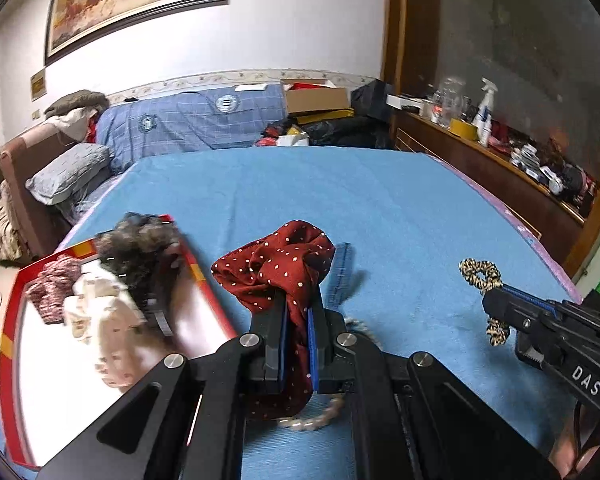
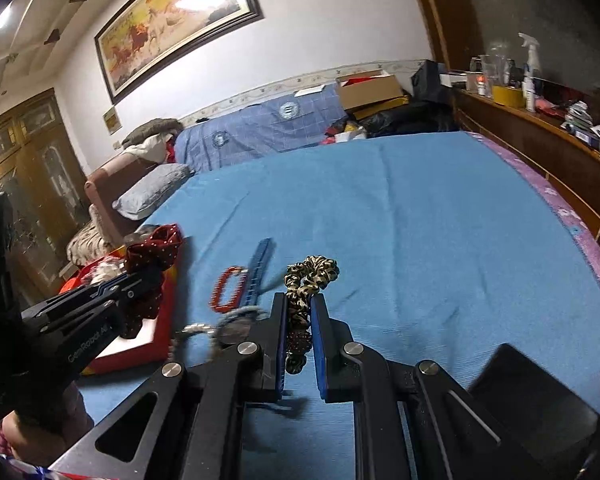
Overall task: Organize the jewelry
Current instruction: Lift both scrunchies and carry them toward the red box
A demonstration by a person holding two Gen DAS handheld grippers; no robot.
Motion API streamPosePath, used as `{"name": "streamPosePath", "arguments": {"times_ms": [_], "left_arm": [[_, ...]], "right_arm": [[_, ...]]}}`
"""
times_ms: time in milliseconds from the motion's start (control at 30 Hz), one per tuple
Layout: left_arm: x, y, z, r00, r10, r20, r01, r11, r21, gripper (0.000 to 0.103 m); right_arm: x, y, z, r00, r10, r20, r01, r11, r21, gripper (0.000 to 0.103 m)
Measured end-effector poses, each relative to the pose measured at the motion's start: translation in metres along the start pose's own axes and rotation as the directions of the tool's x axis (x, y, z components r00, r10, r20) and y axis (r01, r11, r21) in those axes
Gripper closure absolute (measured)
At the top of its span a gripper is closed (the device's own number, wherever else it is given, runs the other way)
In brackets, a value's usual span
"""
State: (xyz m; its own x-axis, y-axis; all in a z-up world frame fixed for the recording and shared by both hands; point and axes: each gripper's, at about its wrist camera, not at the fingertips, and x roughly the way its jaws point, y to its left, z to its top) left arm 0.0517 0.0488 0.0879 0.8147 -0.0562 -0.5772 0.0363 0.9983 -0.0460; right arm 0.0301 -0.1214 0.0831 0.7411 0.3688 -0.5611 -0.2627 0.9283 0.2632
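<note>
- Between the blue pads of the left gripper [image 1: 296,320], a dark red polka-dot scrunchie [image 1: 284,264] is being pinched tight, its bulk bunching above the fingertips and a tail hanging below.
- Just left of it, the red-rimmed tray [image 1: 204,276] is sitting on the blue bedspread [image 1: 380,208], already holding a furry dark hair tie [image 1: 144,248], a cream one and a pink patterned one.
- In the right gripper [image 2: 299,312], a thin leopard-print scrunchie [image 2: 312,272] is being nipped between nearly closed pads, its loop sticking out ahead.
- Still lying loose on the bedspread are a red bead bracelet [image 2: 228,288], a blue comb [image 2: 260,268] and a pale bead bracelet [image 2: 196,330], partly under the grippers.
- Judging from this, the red scrunchie's hanging tail risks catching the tray rim during the drop, and the thin leopard loop could be slipping free because so little fabric is gripped.
</note>
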Motion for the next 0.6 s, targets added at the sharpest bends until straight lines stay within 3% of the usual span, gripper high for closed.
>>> {"name": "streamPosePath", "arguments": {"times_ms": [333, 600], "left_arm": [[-0.023, 0.067, 0.006, 0.997, 0.072, 0.028, -0.068, 0.990, -0.121, 0.095], [-0.028, 0.122, 0.003, 0.987, 0.163, -0.005, -0.160, 0.961, -0.225, 0.095]], "right_arm": [[0.017, 0.081, 0.011, 0.997, 0.079, -0.028, -0.081, 0.990, -0.115, 0.090], [0.043, 0.135, 0.021, 0.979, 0.191, -0.071, -0.199, 0.969, -0.147, 0.090]]}}
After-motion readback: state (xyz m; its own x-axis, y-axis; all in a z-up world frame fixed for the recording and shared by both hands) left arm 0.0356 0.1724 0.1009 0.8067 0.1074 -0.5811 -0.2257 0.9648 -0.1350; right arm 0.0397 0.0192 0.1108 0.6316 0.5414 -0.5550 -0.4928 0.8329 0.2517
